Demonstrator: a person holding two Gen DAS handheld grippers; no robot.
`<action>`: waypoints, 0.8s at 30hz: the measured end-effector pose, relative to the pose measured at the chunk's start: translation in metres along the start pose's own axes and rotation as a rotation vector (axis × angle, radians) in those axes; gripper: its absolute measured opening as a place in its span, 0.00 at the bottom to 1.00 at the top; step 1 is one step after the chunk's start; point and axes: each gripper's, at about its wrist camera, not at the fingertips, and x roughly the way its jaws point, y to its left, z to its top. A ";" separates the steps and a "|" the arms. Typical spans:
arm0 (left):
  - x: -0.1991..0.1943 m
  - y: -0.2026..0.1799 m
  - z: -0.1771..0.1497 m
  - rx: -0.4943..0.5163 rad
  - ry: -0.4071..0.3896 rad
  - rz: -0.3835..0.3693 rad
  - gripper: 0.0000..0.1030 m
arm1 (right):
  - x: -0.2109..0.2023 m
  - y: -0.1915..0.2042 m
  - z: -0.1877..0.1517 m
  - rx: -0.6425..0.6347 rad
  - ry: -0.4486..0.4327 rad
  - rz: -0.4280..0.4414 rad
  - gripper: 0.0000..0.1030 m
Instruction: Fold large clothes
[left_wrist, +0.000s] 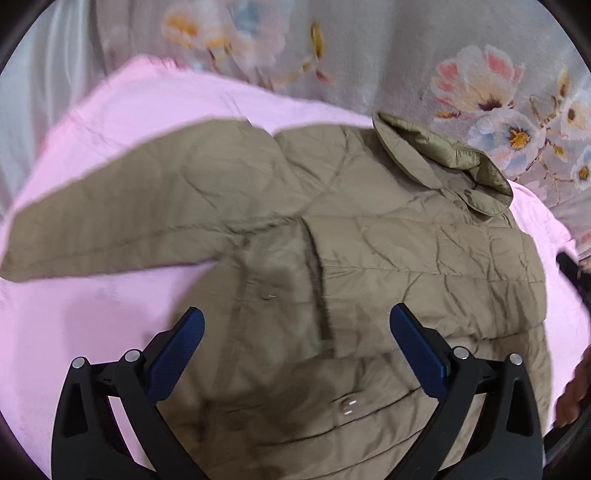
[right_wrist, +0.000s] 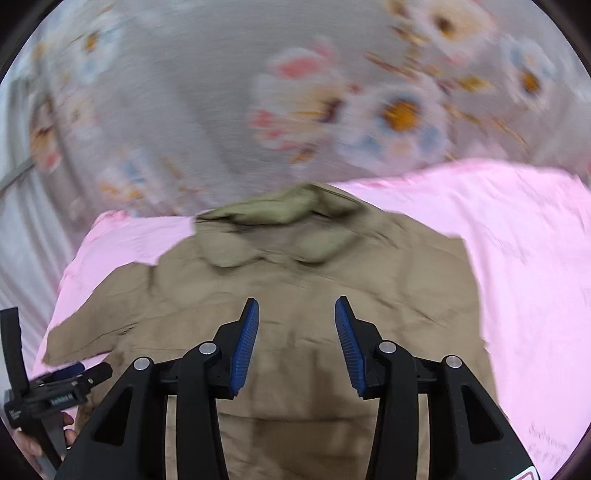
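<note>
Left wrist: left gripper (left_wrist: 295, 325) over jacket (left_wrist: 369, 240), jaws wide

The right gripper (right_wrist: 297, 343), jaws parted, hangs over a khaki quilted jacket (right_wrist: 295, 280) spread on a pink sheet (right_wrist: 517, 258), collar (right_wrist: 280, 210) beyond the fingertips, the left gripper (right_wrist: 70, 373) at the sleeve (right_wrist: 92, 332) left of them.

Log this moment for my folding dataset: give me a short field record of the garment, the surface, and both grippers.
garment: khaki quilted jacket, lying front up
collar: at far end
sleeve: one sleeve stretched out sideways; the other not seen spread out
surface: pink sheet over floral blanket
left gripper: jaws open, holding nothing
right gripper: jaws open, holding nothing
image quality: right wrist view blurred
</note>
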 end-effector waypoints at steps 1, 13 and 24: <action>0.010 0.000 0.003 -0.028 0.033 -0.020 0.95 | 0.002 -0.019 -0.004 0.046 0.016 -0.025 0.42; 0.033 -0.027 0.029 -0.038 0.037 -0.039 0.02 | 0.046 -0.121 -0.030 0.389 0.131 0.008 0.38; 0.027 -0.044 0.044 0.168 -0.154 0.125 0.02 | 0.040 -0.084 -0.009 0.180 0.057 -0.048 0.01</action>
